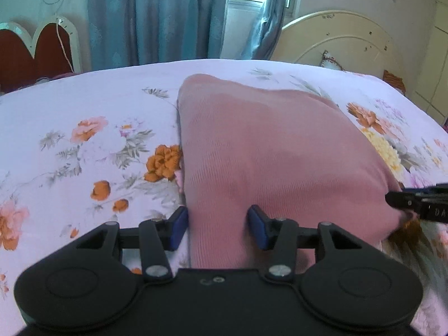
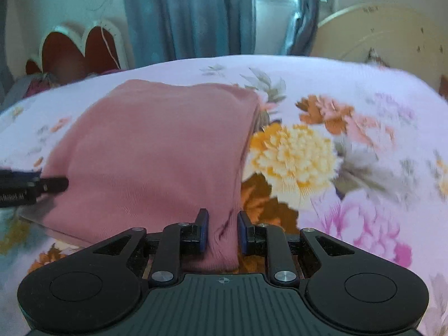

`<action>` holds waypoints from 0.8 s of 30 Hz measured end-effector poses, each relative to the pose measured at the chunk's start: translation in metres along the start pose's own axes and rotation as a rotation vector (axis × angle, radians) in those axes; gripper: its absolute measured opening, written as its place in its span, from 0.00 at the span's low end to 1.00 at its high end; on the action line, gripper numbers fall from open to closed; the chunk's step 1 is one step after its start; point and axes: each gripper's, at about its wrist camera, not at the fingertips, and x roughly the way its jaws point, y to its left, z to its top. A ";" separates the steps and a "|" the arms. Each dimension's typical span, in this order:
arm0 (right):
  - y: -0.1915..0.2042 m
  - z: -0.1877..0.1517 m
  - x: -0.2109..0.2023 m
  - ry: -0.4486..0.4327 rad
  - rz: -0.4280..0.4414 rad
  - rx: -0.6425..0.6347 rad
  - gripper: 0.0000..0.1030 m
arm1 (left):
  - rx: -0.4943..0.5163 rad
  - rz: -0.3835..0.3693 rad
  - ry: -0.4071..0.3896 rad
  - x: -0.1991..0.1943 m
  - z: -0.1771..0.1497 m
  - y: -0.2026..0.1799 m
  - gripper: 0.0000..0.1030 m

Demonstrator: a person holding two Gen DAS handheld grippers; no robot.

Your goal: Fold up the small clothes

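A pink ribbed knit garment [image 1: 266, 145] lies folded on the flowered bedsheet [image 1: 84, 98], with its near edge raised off the bed. My left gripper [image 1: 218, 224] is shut on a wide bunch of the near left edge, cloth filling the gap between the blue pads. In the right wrist view the garment [image 2: 156, 145] reaches back to the left. My right gripper [image 2: 223, 229] is shut on its near right corner, and the cloth is pinched narrow there. Each view shows the other gripper's black finger at the opposite corner.
The sheet [image 2: 350, 84] spreads wide on both sides of the garment. Beyond the bed stand a cream round headboard [image 1: 336, 36], blue curtains [image 1: 145, 16] beside a bright window, and a red heart-shaped panel [image 1: 36, 53] at the far left.
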 end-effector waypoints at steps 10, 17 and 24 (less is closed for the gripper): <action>-0.020 0.027 -0.007 0.003 0.081 0.099 0.20 | -0.154 -0.049 0.048 -0.006 0.032 0.020 0.69; -0.040 0.055 0.022 -0.012 0.121 0.252 0.68 | -0.216 -0.067 0.046 0.030 0.057 0.025 0.71; -0.052 0.067 0.062 0.014 0.214 0.374 0.67 | -0.256 -0.139 0.061 0.063 0.059 0.030 0.66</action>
